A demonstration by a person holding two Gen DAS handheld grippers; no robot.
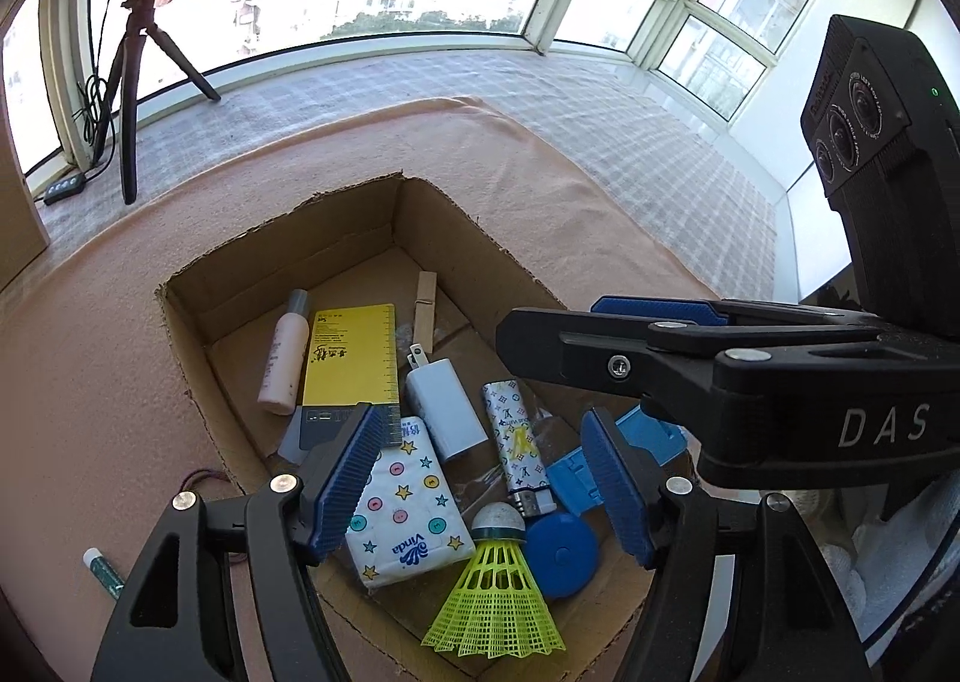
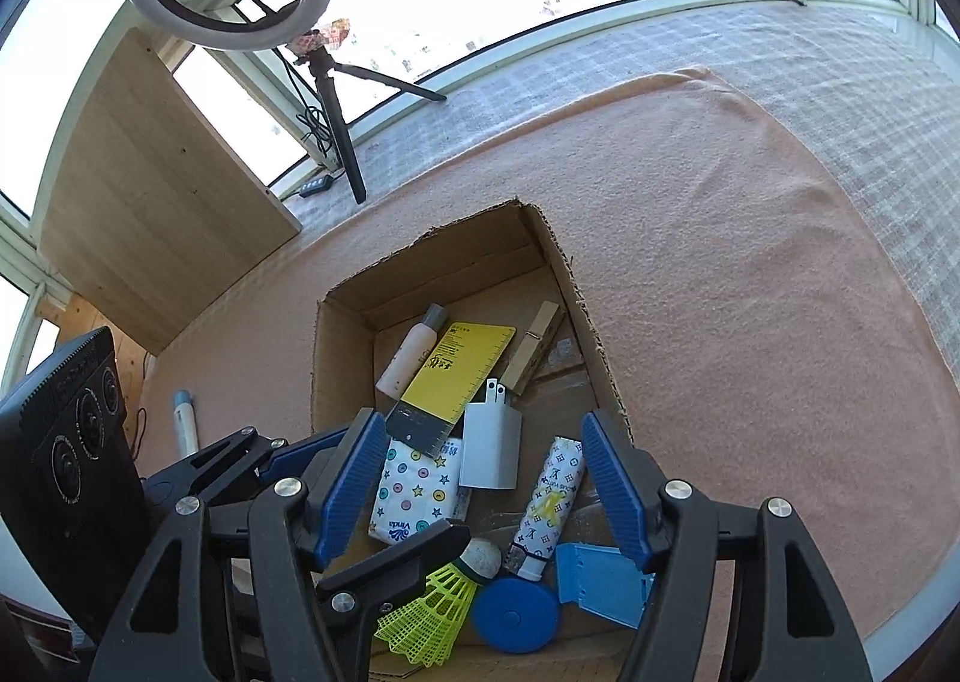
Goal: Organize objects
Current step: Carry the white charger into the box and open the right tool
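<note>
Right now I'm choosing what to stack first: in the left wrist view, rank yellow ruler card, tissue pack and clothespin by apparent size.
1. yellow ruler card
2. tissue pack, nearly alike; it's nearer, so unsure
3. clothespin

The tissue pack [image 1: 408, 508] lying in the cardboard box [image 1: 288, 250] carries the blue word "Vinda" near one end, readable in both wrist views. The black body of the right gripper [image 1: 600, 400], seen from the left wrist, bears the white letters "DAS". The yellow ruler card [image 1: 351, 355] has dark printed characters and a scale along one edge, too small to read.
</note>
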